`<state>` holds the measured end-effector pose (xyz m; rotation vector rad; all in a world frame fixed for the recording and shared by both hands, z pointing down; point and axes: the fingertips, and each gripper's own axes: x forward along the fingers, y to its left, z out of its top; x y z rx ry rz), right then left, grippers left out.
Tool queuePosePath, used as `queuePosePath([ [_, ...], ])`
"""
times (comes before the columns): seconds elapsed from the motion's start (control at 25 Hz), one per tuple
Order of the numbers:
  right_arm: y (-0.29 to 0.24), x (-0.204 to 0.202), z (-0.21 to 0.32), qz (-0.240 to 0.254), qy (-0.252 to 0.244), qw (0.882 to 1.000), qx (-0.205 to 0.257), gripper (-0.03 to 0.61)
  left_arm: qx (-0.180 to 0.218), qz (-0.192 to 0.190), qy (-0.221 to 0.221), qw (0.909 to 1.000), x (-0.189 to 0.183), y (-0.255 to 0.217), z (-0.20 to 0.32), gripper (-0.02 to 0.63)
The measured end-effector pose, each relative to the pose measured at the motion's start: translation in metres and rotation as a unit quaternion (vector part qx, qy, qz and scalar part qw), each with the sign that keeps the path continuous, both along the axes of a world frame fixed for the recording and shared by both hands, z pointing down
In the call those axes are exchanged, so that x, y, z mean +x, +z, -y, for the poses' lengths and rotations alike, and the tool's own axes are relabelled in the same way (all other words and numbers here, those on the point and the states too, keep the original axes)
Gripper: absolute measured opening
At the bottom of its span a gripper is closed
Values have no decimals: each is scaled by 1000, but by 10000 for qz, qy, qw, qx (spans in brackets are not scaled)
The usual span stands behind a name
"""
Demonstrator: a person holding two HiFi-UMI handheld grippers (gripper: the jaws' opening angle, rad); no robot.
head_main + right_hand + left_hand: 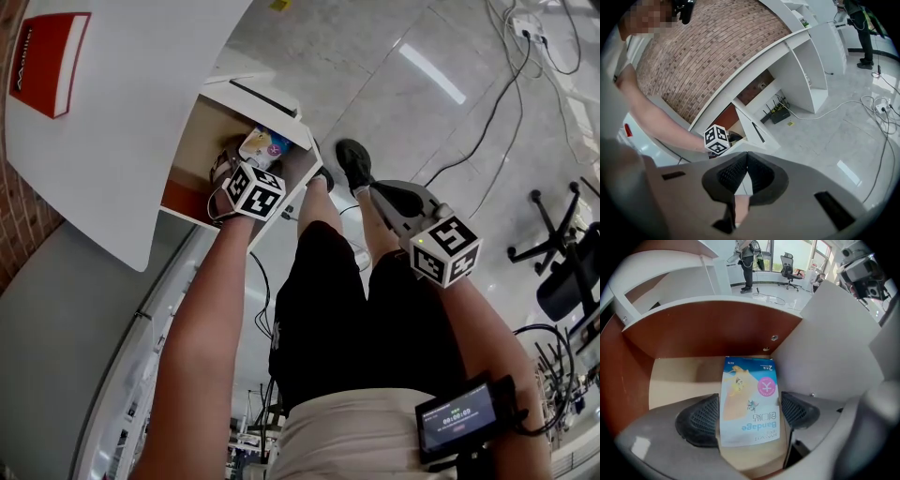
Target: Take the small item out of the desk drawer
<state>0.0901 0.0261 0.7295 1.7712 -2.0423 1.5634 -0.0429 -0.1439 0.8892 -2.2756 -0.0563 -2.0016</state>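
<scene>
The desk drawer (277, 105) stands pulled open under the white desk top (141, 103). On its pale wooden floor (677, 378) lies a small blue and tan bandage box (750, 401), also visible from above as a bandage box (263, 145). My left gripper (232, 172) reaches down into the drawer. Its jaws are open wide, and the box lies flat between the two black pads (701, 420), close to both. My right gripper (382, 192) hangs over the person's legs, away from the drawer. It is shut (746, 171), pads together, with nothing in it.
A red book (47, 61) lies on the desk top at the far left. The drawer's brown back wall (712, 329) and white side wall (834, 348) close in on the box. Cables (511, 80) and an office chair (562, 267) are on the floor to the right.
</scene>
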Motion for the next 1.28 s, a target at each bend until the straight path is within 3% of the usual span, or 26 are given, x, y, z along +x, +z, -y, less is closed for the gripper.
queuePosePath([
  [0.48, 3, 0, 2, 81, 9, 10000, -55, 5, 165, 300, 104, 9994, 2, 3, 3, 393],
  [1.28, -7, -16, 21, 30, -645, 9979, 49, 5, 104, 175, -832, 9963, -40, -26, 0, 391],
])
